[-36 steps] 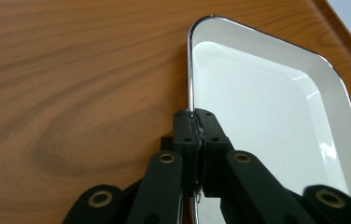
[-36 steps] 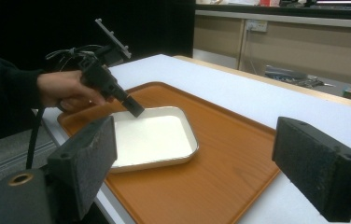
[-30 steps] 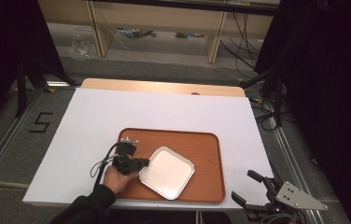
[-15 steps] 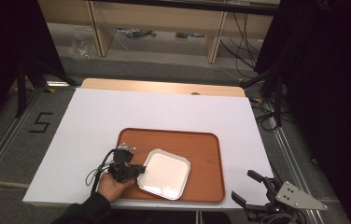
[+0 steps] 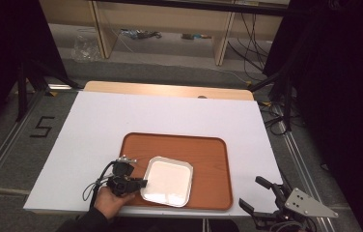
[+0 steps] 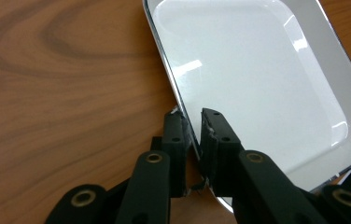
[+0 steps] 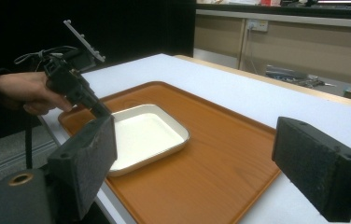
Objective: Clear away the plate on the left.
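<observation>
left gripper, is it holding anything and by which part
Yes: the left gripper is shut on the white dish, pinching its rim on the near left edge. The right gripper is open and holds nothing.

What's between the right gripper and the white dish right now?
Nothing but bare brown tray and white table; the right gripper view shows that stretch from the right gripper to the white dish unobstructed.

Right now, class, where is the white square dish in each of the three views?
High view: white square dish, lower centre, on the wooden tray.
Left gripper view: upper right, rim between the jaws.
Right gripper view: left of centre.
Shared landmark: the tray.
</observation>
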Tool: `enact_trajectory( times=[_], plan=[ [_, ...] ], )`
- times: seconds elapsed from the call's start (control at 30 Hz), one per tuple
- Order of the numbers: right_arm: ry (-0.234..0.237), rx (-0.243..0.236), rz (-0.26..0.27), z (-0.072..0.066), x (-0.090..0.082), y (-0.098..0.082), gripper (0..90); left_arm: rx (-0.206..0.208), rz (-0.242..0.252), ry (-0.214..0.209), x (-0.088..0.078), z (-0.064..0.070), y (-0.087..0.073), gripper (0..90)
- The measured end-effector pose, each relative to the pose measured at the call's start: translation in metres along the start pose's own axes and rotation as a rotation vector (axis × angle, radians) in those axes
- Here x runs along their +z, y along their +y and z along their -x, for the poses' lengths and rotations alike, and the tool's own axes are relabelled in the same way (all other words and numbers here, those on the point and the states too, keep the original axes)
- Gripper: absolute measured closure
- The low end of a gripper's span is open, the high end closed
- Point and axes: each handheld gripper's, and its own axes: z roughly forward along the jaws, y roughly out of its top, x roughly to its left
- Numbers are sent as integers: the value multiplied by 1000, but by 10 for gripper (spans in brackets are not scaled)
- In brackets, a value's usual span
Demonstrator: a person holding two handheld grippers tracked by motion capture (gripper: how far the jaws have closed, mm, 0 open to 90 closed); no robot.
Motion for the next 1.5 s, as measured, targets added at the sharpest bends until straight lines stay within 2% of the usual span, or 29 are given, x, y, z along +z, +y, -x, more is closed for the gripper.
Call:
enact_trajectory(
  times=[0.03, 0.13, 0.17, 0.2, 0.23, 0.27, 0.47, 0.5, 0.6, 0.73, 0.8, 0.97, 1.03, 1.07, 1.1, 1.13, 1.17, 1.2, 1.23, 1.27, 1.3, 1.4, 1.43, 1.5],
  plan=[
    [0, 0, 1, 0, 0, 0, 149, -2, 7, -9, 1, 0, -1, 795],
    [-1, 2, 0, 0, 0, 0, 149, 4, -8, 6, -2, 2, -3, 794],
    [-2, 3, -1, 0, 0, 0, 149, 3, 6, -5, -1, 2, -4, 793],
    [-15, 5, 13, -1, 1, 0, 149, -6, -8, -2, -3, 3, -5, 789],
    [-4, -2, -2, 0, 0, 0, 149, -6, -8, -2, -3, 3, -5, 787],
    [-3, -2, -3, 0, 0, 0, 149, -3, -11, -24, -3, 2, -7, 784],
    [-2, -1, -6, 0, 0, 0, 149, -12, -15, -24, -5, 7, -10, 766],
    [-4, -5, -4, 0, 1, 0, 149, -5, -16, -35, -5, 7, -11, 762],
    [1, -4, -10, 0, 0, 0, 149, -6, -18, -36, -6, 8, -12, 756],
    [-5, -2, -5, -1, 1, 0, 149, -18, -9, -54, -5, 12, -15, 741],
    [2, -4, -9, 0, 0, 0, 149, 1, -26, -51, -6, 14, -15, 735],
    [2, -4, -10, 0, 0, 0, 149, -3, -4, -72, -4, 18, -16, 731],
    [1, -4, -10, 0, 0, 0, 149, 11, -13, -64, -5, 18, -16, 730],
    [2, -4, -10, 0, 1, 0, 149, 0, 2, -61, -3, 20, -16, 732],
    [2, -4, -10, 0, 1, 0, 149, 17, -17, -58, -4, 19, -15, 731],
    [2, -4, -10, 0, 1, 0, 149, 17, -17, -58, -4, 19, -15, 729],
    [1, -5, -9, 0, 0, 0, 149, 8, 0, -79, -2, 21, -15, 727],
    [1, -5, -9, 0, 1, 0, 149, 22, -11, -78, -3, 21, -15, 726],
    [2, -5, -9, 0, 1, 0, 149, 4, -12, -68, -3, 24, -16, 724],
    [2, -5, -9, 0, 1, 0, 149, 4, -12, -68, -3, 24, -16, 722],
    [1, -5, -9, 0, 1, 0, 149, 58, -8, -71, -1, 24, -14, 720],
    [2, -7, -10, 0, 1, 0, 149, 41, 3, -70, 0, 25, -14, 715],
    [1, -5, -9, 0, 1, 0, 149, 61, 2, -74, 0, 24, -14, 712],
    [1, -5, -10, 0, 1, 0, 149, 77, -7, -88, 0, 23, -13, 706]
  ],
)
